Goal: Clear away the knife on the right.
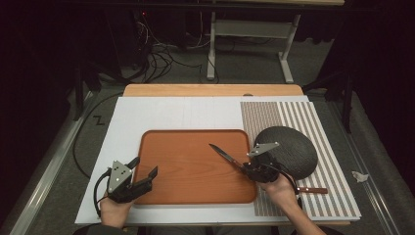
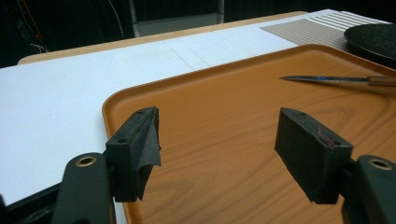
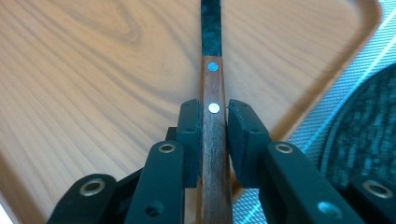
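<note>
Tray bare; right tool grips knife over it

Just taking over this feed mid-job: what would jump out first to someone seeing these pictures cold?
The knife stands out: the right gripper is clamped on its wooden handle, with the blade reaching over the orange-brown tray in the middle of the table. The left gripper sits open at the tray's near left corner, holding nothing. A dark round plate lies just right of the tray on the striped mat.
</note>
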{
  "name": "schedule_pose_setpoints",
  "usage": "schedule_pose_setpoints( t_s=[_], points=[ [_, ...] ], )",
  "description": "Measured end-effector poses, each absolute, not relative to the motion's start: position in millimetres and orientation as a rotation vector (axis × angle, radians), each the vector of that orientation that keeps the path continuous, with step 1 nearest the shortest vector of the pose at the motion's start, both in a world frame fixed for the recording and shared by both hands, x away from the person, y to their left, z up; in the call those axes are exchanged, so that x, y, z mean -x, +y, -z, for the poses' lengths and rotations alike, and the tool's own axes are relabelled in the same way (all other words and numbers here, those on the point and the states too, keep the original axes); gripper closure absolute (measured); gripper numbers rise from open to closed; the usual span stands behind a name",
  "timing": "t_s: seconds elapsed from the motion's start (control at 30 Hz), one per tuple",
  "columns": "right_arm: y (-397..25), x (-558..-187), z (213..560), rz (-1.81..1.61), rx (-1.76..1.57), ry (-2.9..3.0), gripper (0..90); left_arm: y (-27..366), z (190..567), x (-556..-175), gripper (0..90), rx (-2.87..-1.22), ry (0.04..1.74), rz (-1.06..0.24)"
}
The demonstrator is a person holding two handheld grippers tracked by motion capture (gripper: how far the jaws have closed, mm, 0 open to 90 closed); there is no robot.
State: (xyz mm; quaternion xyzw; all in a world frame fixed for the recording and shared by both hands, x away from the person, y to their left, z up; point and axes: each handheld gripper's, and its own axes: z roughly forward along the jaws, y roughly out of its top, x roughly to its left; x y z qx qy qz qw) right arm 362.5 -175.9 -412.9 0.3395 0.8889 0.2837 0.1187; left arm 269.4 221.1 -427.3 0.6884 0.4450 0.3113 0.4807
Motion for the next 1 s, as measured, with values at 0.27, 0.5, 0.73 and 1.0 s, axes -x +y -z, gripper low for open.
schedule_pose_setpoints(
  t_s=[0.27,0.5,0.73,1.0],
  points=[
    [-170,-361,417,-0.829,-0.991,2.618,77.2,221,427,-270,30.5,-1.685,1.083,-0.761],
    [-165,-359,422,-0.795,-0.971,2.638,76.8,221,427,-269,30.5,-1.685,1.083,-0.762],
    [-164,-355,424,-0.784,-0.951,2.642,76.2,221,427,-269,30.5,-1.688,1.083,-0.763],
    [-166,-355,420,-0.834,-0.944,2.61,64.4,221,428,-269,30.5,-1.689,1.084,-0.764]
  ],
)
